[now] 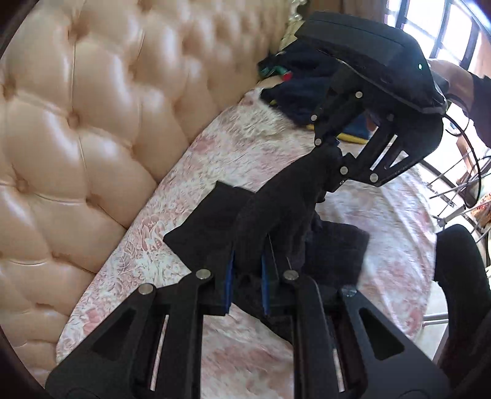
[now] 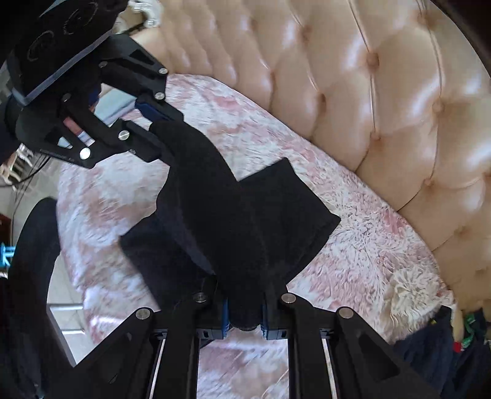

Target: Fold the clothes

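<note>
Nearest in the left wrist view: left tongs (image 1: 247,276) pinching one end of a single black garment (image 1: 276,208) between blue pads. Nearest in the right wrist view: right tongs (image 2: 244,316) pinching the other end of the same garment (image 2: 233,214). Stretched between the two pairs of tongs, with two loose flaps drooping onto the bed (image 1: 245,147) below. Two tongs in all, one garment held.

Under it, a pink-and-white flowered bedspread (image 2: 353,245). Behind, a padded peach headboard (image 1: 76,122) with buttons. Farther off in the left view, right tongs (image 1: 333,159) clamped on the cloth, a heap of dark clothes (image 1: 300,83), a window (image 1: 445,27). Only in the right view: left tongs (image 2: 156,132), a pale blue cloth (image 2: 113,107) beyond.
</note>
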A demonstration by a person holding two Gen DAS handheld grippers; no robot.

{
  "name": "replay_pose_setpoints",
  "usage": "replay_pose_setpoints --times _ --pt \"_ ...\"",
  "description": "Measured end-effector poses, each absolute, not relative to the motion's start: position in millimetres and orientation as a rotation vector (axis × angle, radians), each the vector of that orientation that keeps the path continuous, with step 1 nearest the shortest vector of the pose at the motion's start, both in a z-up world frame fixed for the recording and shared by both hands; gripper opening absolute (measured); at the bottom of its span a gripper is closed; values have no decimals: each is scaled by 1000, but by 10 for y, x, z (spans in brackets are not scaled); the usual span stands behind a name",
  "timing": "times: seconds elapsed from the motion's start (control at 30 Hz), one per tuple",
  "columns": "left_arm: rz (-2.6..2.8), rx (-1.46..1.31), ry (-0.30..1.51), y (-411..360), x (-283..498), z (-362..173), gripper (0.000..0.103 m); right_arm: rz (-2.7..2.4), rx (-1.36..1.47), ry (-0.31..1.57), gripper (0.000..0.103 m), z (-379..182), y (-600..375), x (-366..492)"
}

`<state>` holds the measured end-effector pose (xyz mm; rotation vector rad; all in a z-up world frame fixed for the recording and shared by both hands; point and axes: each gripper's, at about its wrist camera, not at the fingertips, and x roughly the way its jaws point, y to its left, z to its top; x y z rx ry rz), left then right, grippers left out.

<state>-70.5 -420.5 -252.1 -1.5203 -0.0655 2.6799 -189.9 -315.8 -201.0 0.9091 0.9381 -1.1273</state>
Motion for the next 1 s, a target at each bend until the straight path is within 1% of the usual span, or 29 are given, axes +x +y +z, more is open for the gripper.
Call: replay_pose_setpoints --times 0.27,0.4,0.5,0.53,0.57,0.63,0.67,0.73,0.77,0.8,0.83,0.87,0.9,0.93,0.97,1.0 --pt "2675 -1534 -188 -4671 -914 -3040 16 -1103 989 953 14 -2583 -3650 -2268" --pt "2705 -1523 -248 -4809 -943 -3242 17 -1100 1007 968 15 -2739 -3794 -2349" --pt "2758 -1528 -272 -4902 -973 -3381 26 -1134 1012 965 31 -2794 -3836 -2433" --pt "2777 -1523 -288 -4936 -983 -3409 34 -1153 1011 963 41 -2806 -3841 -2473" --pt "2803 -1517 -308 -4978 -991 -3430 50 -1175 1014 958 46 -2812 -3839 -2523" --pt "2886 -1503 -369 -5094 -975 -3441 67 -1237 1024 940 48 -2806 -3821 -2655" --pt "2933 -1495 -410 -5171 -944 -3421 67 -1271 1030 926 49 -2788 -3802 -2726" --pt "3009 -1449 -505 -5310 -850 -3344 67 -1344 1039 888 51 -2708 -3713 -2864" --pt "3029 -1405 -553 -5360 -786 -3284 65 -1386 1041 868 52 -2662 -3662 -2935" --pt "3012 -1340 -645 -5387 -702 -3218 61 -1421 1035 839 52 -2595 -3608 -2984" --pt "2951 -1280 -759 -5383 -632 -3178 48 -1451 1021 803 52 -2512 -3554 -3015" --pt "2887 -1238 -839 -5357 -590 -3167 44 -1463 1004 756 52 -2426 -3505 -3002" --pt "2819 -1192 -932 -5323 -566 -3194 41 -1459 985 701 52 -2337 -3460 -2954" --pt "2747 -1144 -1027 -5287 -545 -3229 32 -1433 973 637 52 -2272 -3434 -2875" --pt "2677 -1137 -1135 -5270 -560 -3330 21 -1390 968 565 57 -2227 -3424 -2772" --pt "2603 -1140 -1244 -5258 -584 -3449 18 -1338 980 511 61 -2241 -3444 -2669"
